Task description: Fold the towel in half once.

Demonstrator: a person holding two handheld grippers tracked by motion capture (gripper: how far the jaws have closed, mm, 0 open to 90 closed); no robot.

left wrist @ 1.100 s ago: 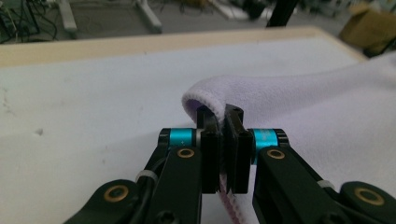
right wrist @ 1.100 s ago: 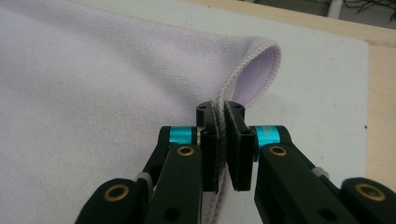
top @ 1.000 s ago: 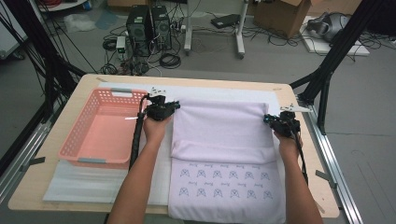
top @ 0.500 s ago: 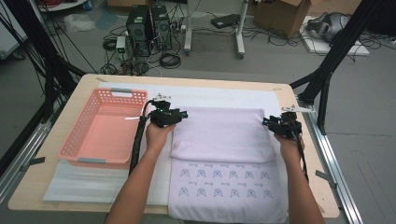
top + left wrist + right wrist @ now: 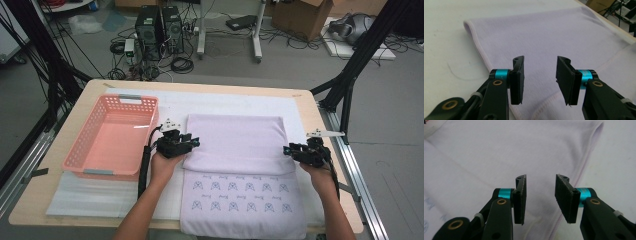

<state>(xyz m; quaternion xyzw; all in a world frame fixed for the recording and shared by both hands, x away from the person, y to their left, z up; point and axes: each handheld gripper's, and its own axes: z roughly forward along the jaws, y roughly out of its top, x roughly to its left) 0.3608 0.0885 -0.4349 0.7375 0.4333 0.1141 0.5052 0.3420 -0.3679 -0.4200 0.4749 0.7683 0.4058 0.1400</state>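
Observation:
A lavender towel (image 5: 235, 142) lies on the white mat, its far part folded over toward me above the printed near part (image 5: 240, 197). My left gripper (image 5: 194, 144) sits at the fold's left edge, my right gripper (image 5: 286, 150) at its right edge. Both have just been opening their jaws. In the left gripper view the left gripper (image 5: 539, 75) stands open just above the towel (image 5: 554, 32) with nothing pinched. In the right gripper view the right gripper (image 5: 540, 195) hangs open over the towel's hem (image 5: 499, 150) in the same way.
A pink plastic basket (image 5: 85, 165) stands on the table left of the towel, close to my left hand. The white foam mat (image 5: 225, 102) covers most of the wooden table (image 5: 310, 107). Black frame posts and cables stand beyond the far edge.
Both grippers have let go of the towel and opened. Both hands slid toward me along the towel's side edges, from the far corners to the near edge of the fold.

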